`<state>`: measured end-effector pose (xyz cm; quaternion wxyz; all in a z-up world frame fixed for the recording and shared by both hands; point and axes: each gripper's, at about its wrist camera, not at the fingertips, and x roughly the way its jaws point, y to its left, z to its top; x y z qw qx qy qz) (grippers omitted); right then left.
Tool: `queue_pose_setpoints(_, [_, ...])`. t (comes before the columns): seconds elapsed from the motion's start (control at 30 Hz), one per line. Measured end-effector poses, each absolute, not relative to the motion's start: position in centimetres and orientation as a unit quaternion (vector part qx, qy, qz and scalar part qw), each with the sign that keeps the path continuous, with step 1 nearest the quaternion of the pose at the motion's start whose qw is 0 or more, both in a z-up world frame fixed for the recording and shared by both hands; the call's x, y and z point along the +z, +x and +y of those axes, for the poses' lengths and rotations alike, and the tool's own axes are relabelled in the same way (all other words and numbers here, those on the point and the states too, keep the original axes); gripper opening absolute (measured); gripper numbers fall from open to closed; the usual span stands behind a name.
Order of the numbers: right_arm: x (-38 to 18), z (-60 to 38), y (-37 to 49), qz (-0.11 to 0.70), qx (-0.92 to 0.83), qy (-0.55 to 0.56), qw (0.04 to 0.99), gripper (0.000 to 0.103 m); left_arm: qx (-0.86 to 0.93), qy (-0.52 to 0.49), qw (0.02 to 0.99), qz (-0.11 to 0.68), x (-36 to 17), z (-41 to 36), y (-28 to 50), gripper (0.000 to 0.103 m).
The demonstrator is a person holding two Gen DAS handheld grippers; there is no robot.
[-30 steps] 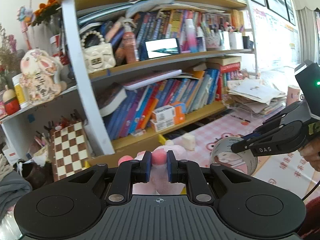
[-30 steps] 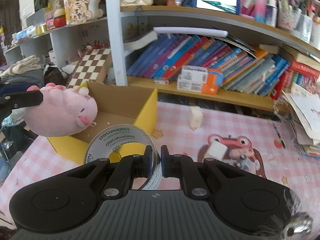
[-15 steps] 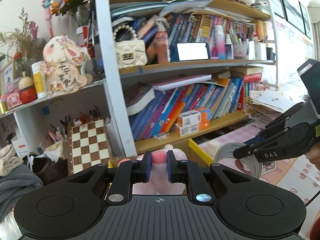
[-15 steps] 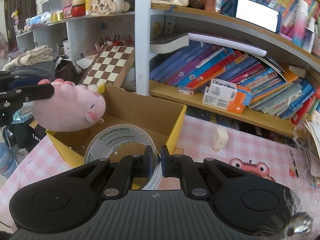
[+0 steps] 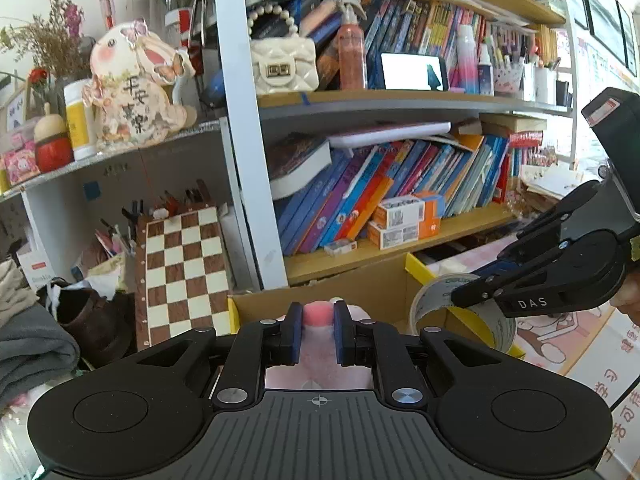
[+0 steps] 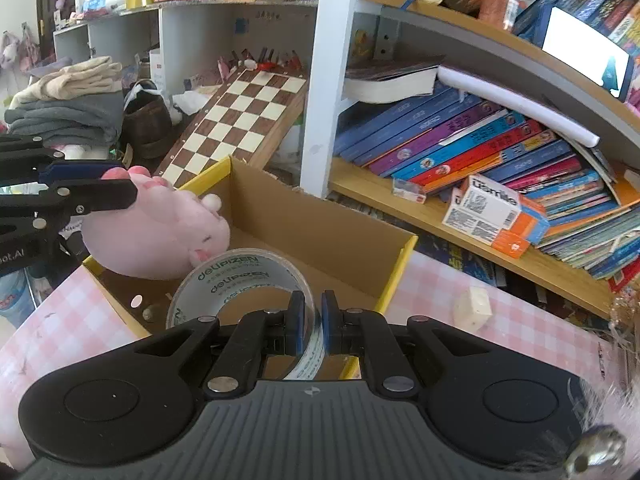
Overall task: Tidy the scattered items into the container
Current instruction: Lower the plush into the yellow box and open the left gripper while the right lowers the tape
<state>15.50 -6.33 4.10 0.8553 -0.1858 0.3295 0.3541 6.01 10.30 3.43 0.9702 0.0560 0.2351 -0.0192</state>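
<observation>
Both loads are now over the box (image 6: 320, 224); a second ago they hung short of it. My left tool (image 5: 314, 334) stays pressed on the pig (image 6: 160, 236), which hangs just above the box's left corner. My right tool (image 6: 312, 326) pinches the wall of the tape (image 6: 240, 280), held over the box's near edge. Judgement: release comes next. A cube (image 6: 474, 307) waits on the table (image 6: 520, 320).
</observation>
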Motion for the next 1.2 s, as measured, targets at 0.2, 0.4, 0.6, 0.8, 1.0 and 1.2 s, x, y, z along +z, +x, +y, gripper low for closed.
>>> queue_pose_setpoints(0.2, [3.2, -5.1, 16.8, 0.338, 0.359, -0.193, 0.849, 0.009, -0.022, 0.055, 0.966, 0.251, 2.4, 10.7, 7.6, 0.014])
queue_pose_setpoints(0.4, [2.8, -4.2, 18.2, 0.340, 0.364, -0.194, 0.845, 0.009, -0.023, 0.056, 0.961, 0.270, 1.3, 11.1, 9.1, 0.014])
queue_pose_setpoints(0.6, [1.5, -3.2, 19.3, 0.353, 0.371, -0.205, 0.834, 0.009, -0.022, 0.057, 0.957, 0.284, 0.3, 11.3, 10.1, 0.014])
queue_pose_setpoints(0.8, [0.0, -2.3, 19.8, 0.364, 0.381, -0.220, 0.821, 0.009, -0.019, 0.056, 0.952, 0.299, -0.6, 11.6, 10.8, 0.014])
queue_pose_setpoints(1.0, [-1.0, -1.6, 20.2, 0.370, 0.387, -0.235, 0.811, 0.009, -0.023, 0.057, 0.948, 0.314, -1.5, 11.6, 11.5, 0.015])
queue_pose_setpoints(1.2, [-1.7, -0.9, 20.6, 0.373, 0.392, -0.247, 0.804, 0.009, -0.023, 0.062, 0.943, 0.326, -2.1, 11.6, 11.9, 0.015])
